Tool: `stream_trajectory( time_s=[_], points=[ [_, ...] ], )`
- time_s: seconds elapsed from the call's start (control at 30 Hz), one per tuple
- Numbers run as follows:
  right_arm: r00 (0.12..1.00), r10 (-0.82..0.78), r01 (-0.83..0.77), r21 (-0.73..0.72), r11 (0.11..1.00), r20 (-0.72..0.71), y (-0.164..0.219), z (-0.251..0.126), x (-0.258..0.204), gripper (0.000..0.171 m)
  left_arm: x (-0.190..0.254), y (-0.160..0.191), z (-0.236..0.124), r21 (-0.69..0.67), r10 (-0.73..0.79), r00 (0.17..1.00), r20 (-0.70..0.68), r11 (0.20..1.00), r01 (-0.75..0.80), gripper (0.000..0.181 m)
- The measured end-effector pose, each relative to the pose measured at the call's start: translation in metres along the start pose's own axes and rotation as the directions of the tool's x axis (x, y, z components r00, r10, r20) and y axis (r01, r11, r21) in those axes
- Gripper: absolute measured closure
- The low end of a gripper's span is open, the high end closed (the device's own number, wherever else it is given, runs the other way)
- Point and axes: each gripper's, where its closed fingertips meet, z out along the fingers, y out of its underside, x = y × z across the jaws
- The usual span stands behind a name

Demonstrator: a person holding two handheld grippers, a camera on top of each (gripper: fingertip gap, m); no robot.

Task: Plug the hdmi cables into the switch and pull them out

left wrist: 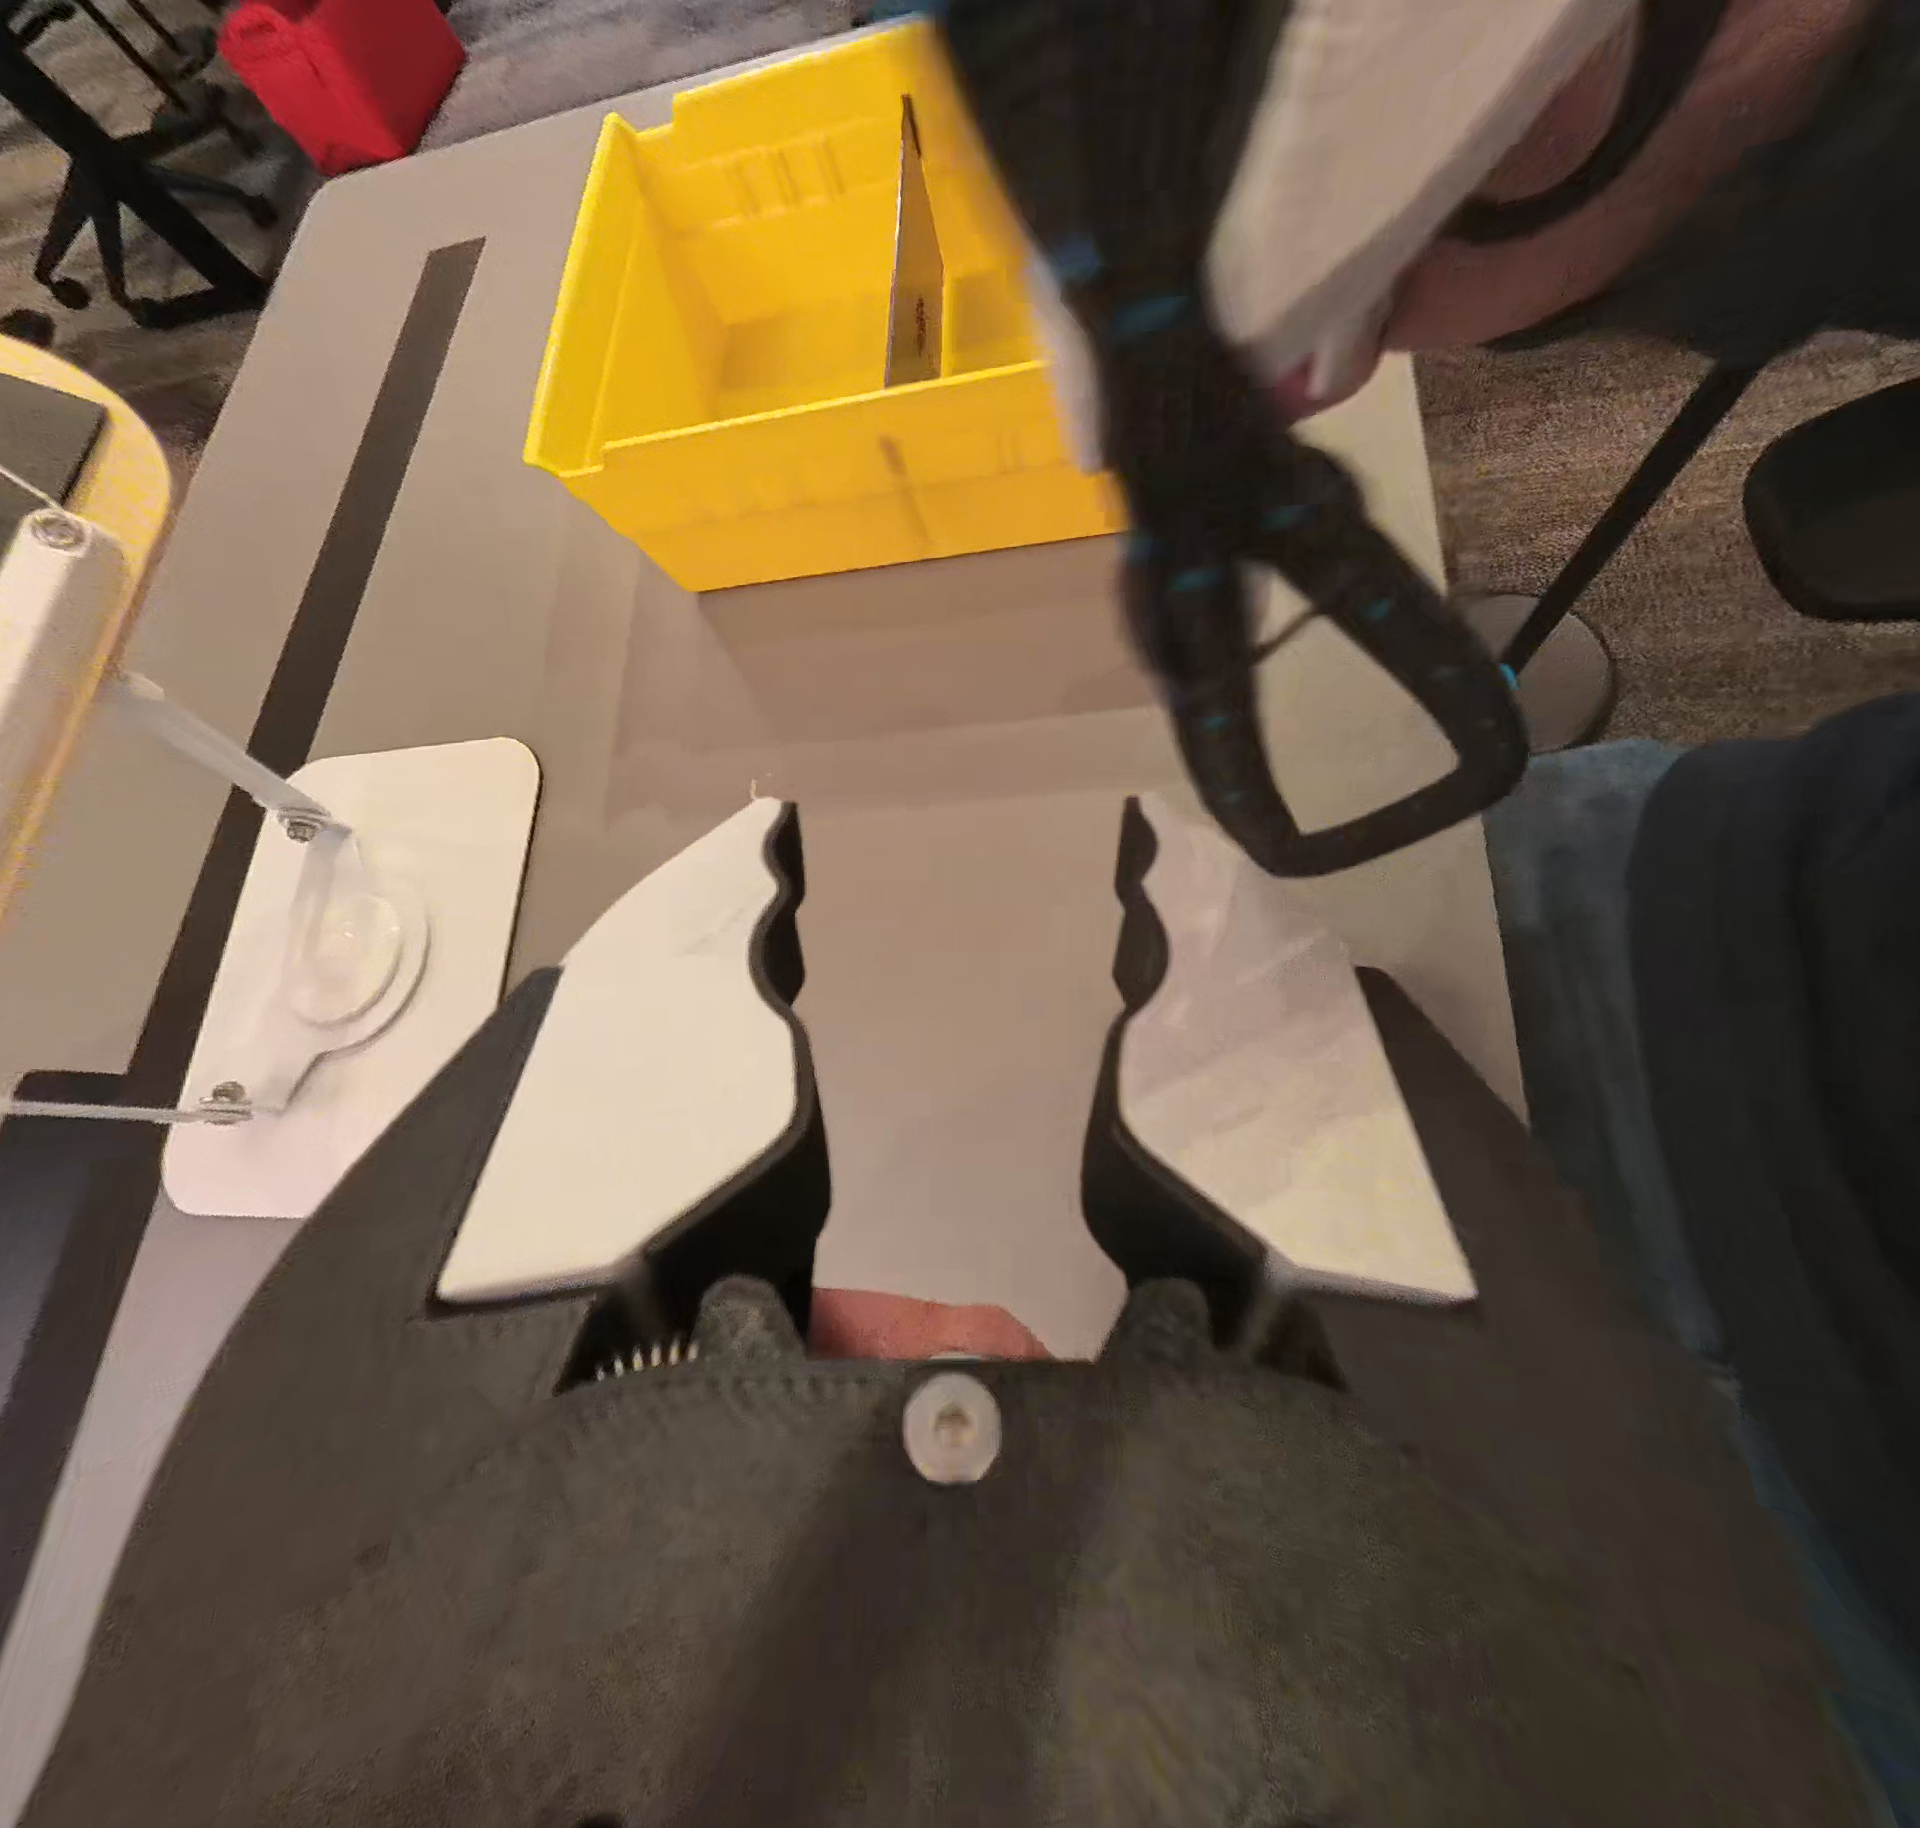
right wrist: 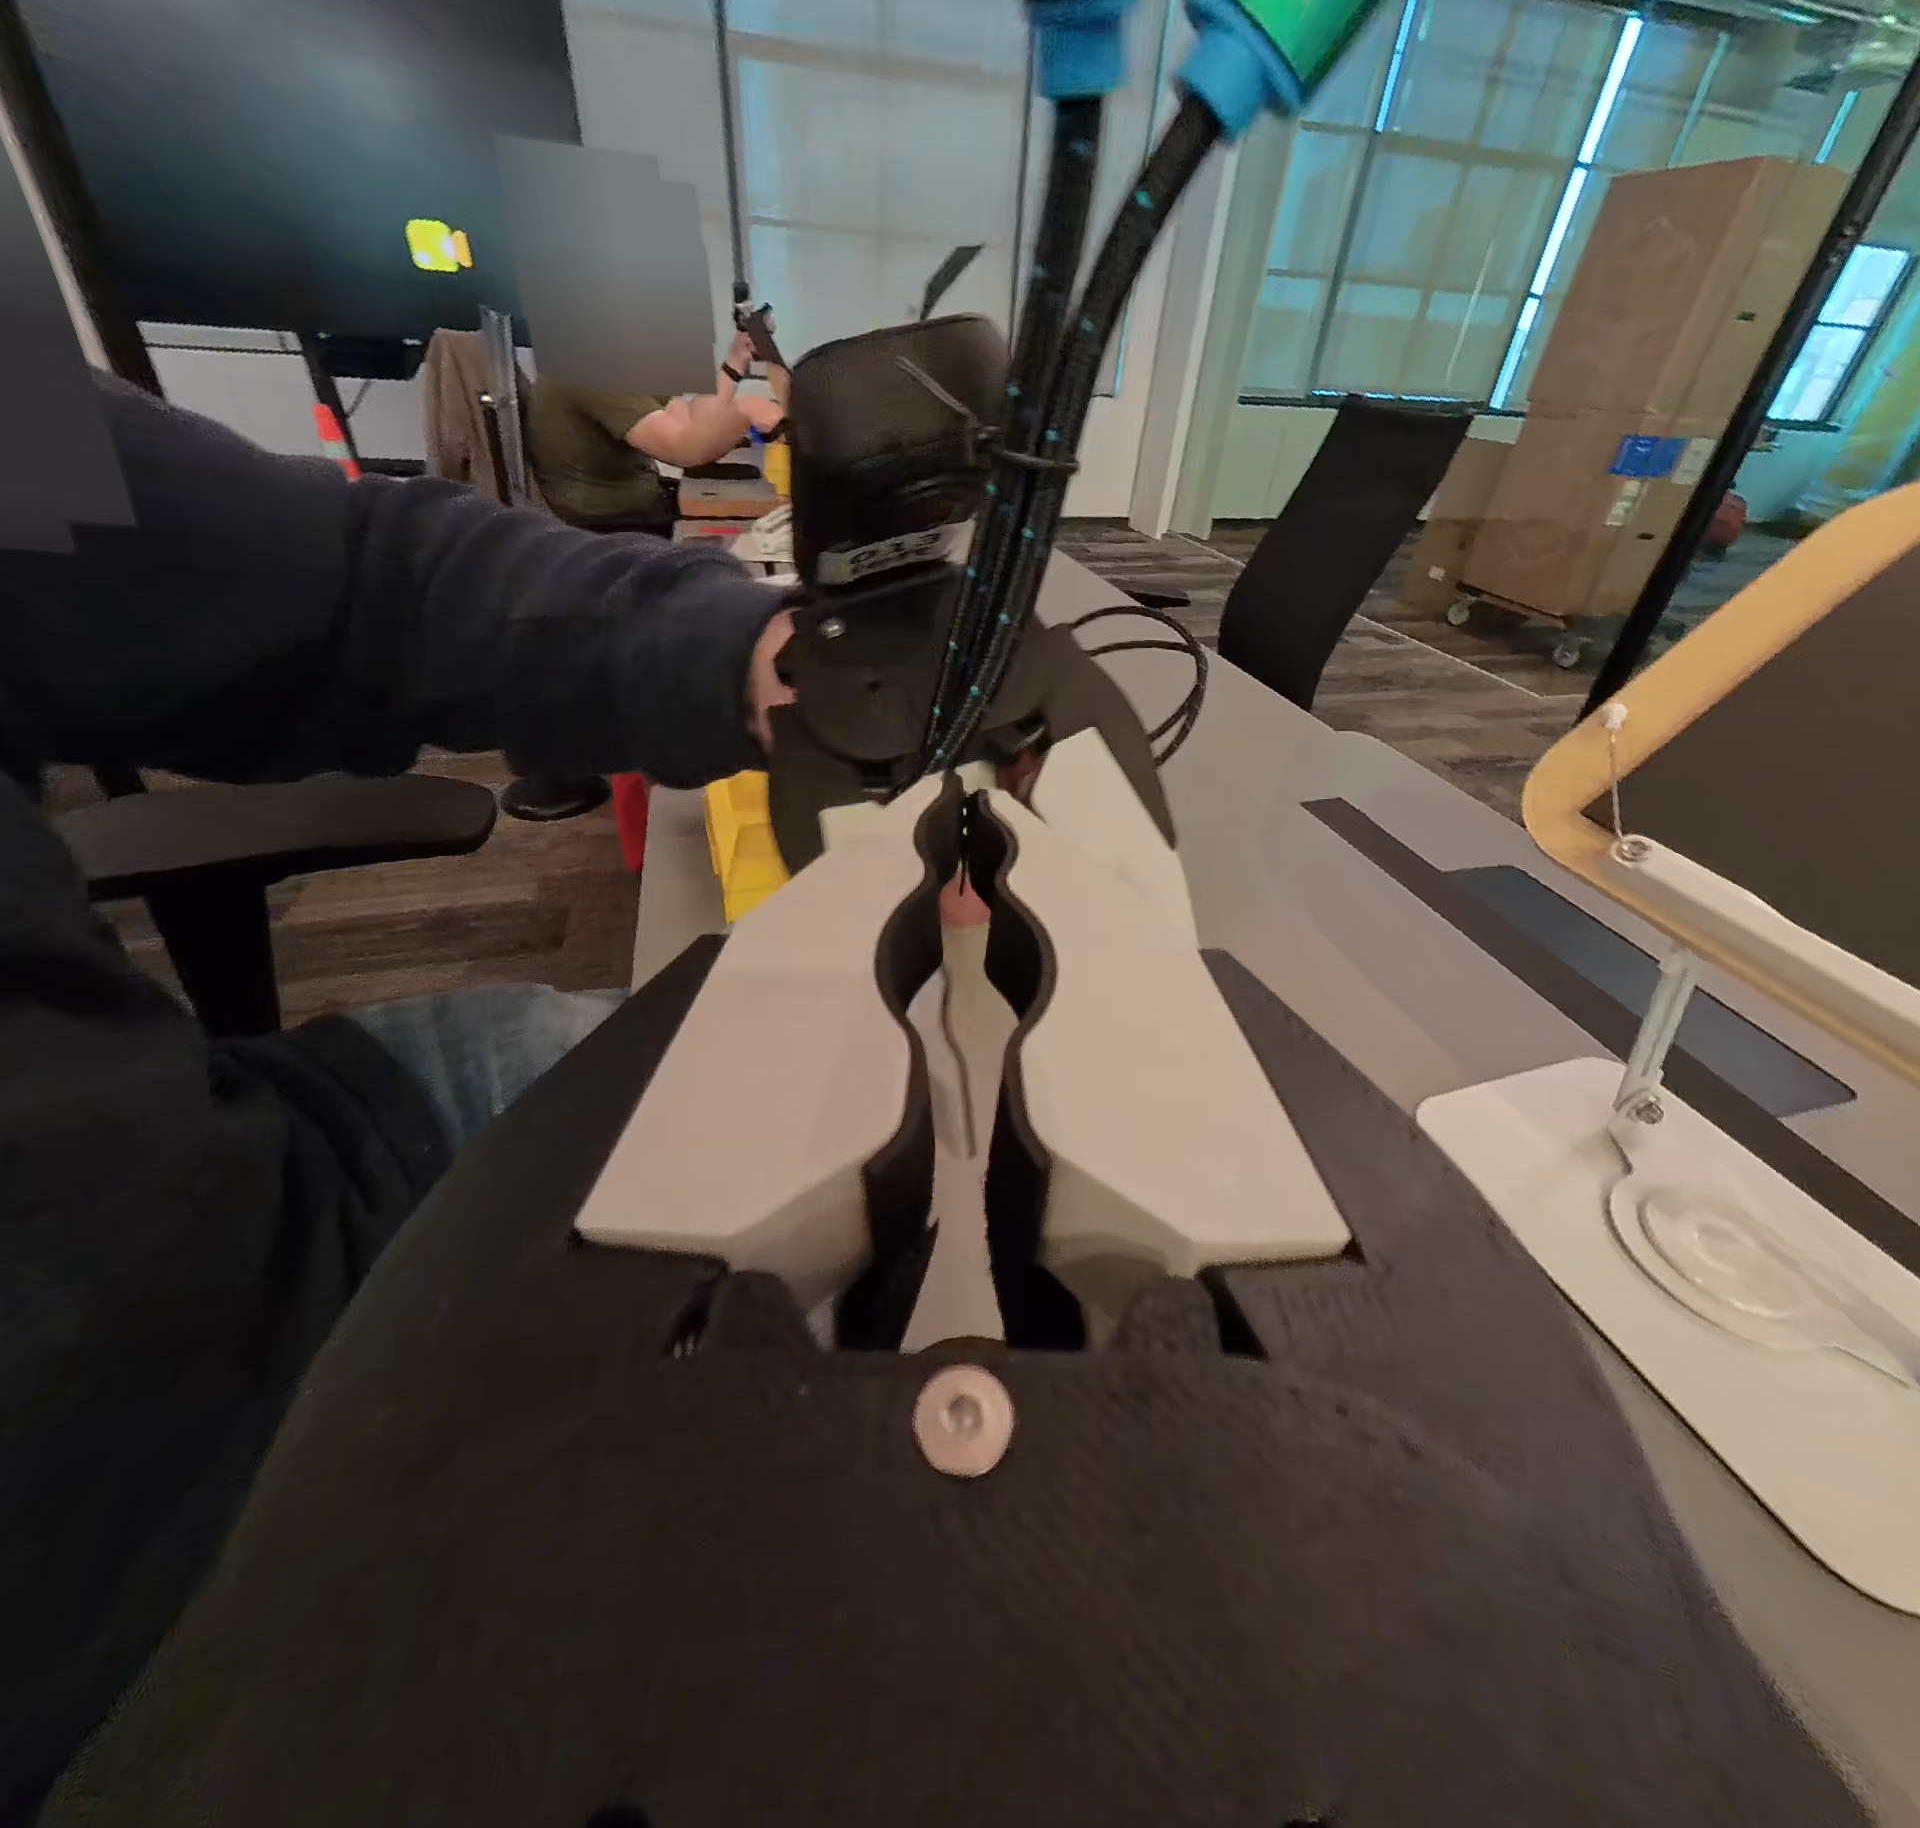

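No HDMI cable or switch shows in either view. My left gripper (left wrist: 956,812) is open and empty, held above the grey table (left wrist: 935,698) and pointing toward a yellow bin (left wrist: 810,344). The right gripper's white finger (left wrist: 1434,116) is blurred at the top right, with a loop of black braided tether cable (left wrist: 1351,687) hanging beneath it. In the right wrist view my right gripper (right wrist: 964,814) has its tips together, with nothing clearly held. Just beyond it is the left gripper's black body (right wrist: 894,490), held by a hand in a dark sleeve (right wrist: 468,625).
A white base plate with a clear suction cup (left wrist: 353,968) (right wrist: 1714,1259) holds a wood-rimmed divider panel (right wrist: 1714,635) at the table's side. The yellow bin has a cardboard divider (left wrist: 914,251). A red bin (left wrist: 332,43), office chairs (right wrist: 1340,531) and a seated person (right wrist: 592,448) lie beyond. One gripper's finger ends stand about 9 cm off the other's.
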Motion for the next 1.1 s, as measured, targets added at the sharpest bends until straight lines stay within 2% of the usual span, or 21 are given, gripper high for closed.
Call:
stream_trajectory(
  time_s=[0.13, 0.3, 0.43, 0.53, 0.63, 0.73, 0.87, 1.1],
  points=[
    [0.999, -0.002, 0.0, -0.037, 0.999, -0.053, 0.007, 0.004, 0.008, 0.171, 0.012, -0.007, 0.005, 0.05, -0.044, 0.997, 0.066, 0.998, 0.041, 0.103],
    [0.995, -0.007, -0.001, -0.081, 0.997, -0.098, 0.016, 0.006, 0.015, 0.171, 0.002, -0.021, -0.008, 0.127, -0.054, 0.952, 0.302, 0.992, 0.016, 0.088],
    [0.994, -0.01, -0.001, -0.098, 0.995, -0.109, 0.019, 0.008, 0.016, 0.171, -0.007, -0.03, -0.025, 0.164, -0.059, 0.897, 0.438, 0.986, -0.016, 0.085],
    [0.992, -0.009, -0.005, -0.109, 0.994, -0.128, 0.019, 0.008, 0.019, 0.171, -0.012, -0.037, -0.04, 0.175, -0.009, 0.818, 0.575, 0.978, -0.112, 0.082],
    [0.991, 0.004, -0.021, -0.123, 0.992, -0.131, 0.025, 0.011, 0.019, 0.171, -0.009, -0.053, -0.057, 0.215, 0.011, 0.751, 0.66, 0.955, -0.203, 0.083],
    [0.993, 0.006, -0.022, -0.132, 0.991, -0.117, 0.03, 0.015, 0.014, 0.171, -0.007, -0.065, -0.067, 0.197, 0.059, 0.691, 0.72, 0.938, -0.286, 0.085],
    [0.995, -0.008, -0.007, -0.144, 0.99, -0.103, 0.029, 0.013, 0.011, 0.171, -0.009, -0.068, -0.068, 0.18, 0.089, 0.713, 0.695, 0.939, -0.292, 0.08],
    [0.997, 0.004, -0.015, -0.131, 0.991, -0.081, 0.029, 0.009, 0.01, 0.171, -0.003, -0.076, -0.072, 0.187, 0.186, 0.778, 0.6, 0.913, -0.362, 0.104]
  ],
)
